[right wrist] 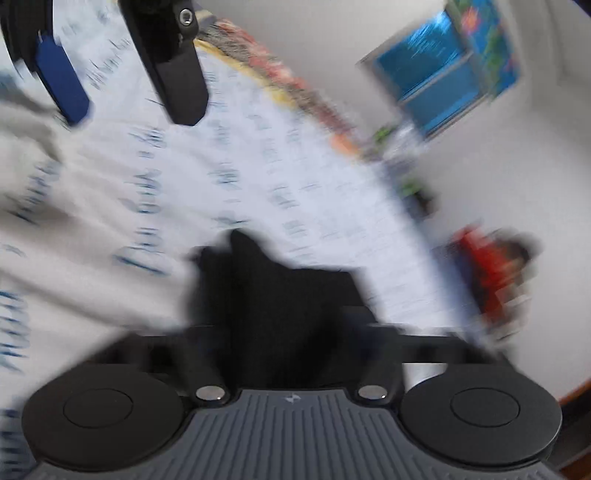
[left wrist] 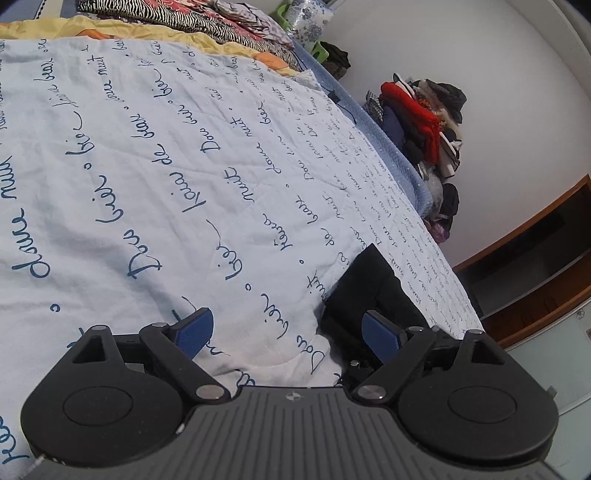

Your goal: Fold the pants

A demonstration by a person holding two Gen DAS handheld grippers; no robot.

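The black pants (left wrist: pixel 369 291) lie bunched near the right edge of a pale blue bedsheet (left wrist: pixel 147 166) printed with dark script. My left gripper (left wrist: pixel 288 332) hovers low over the sheet, open, with only sheet between its blue pads (left wrist: pixel 194 332); its right finger is beside the pants. The right wrist view is motion-blurred. There, black pants cloth (right wrist: pixel 280 288) rises from between the narrowed jaws of my right gripper (right wrist: pixel 291 325) and hides its pads. The left gripper (right wrist: pixel 129 118) shows at the top left, open, above the sheet (right wrist: pixel 258 166).
Patterned folded fabrics (left wrist: pixel 184 18) lie at the bed's far end. A heap of clothes with a red garment (left wrist: pixel 424 122) stands past the bed's right edge (left wrist: pixel 399 162). A wooden shelf unit (left wrist: pixel 535 266) is against the white wall. A blue picture (right wrist: pixel 450 74) hangs there.
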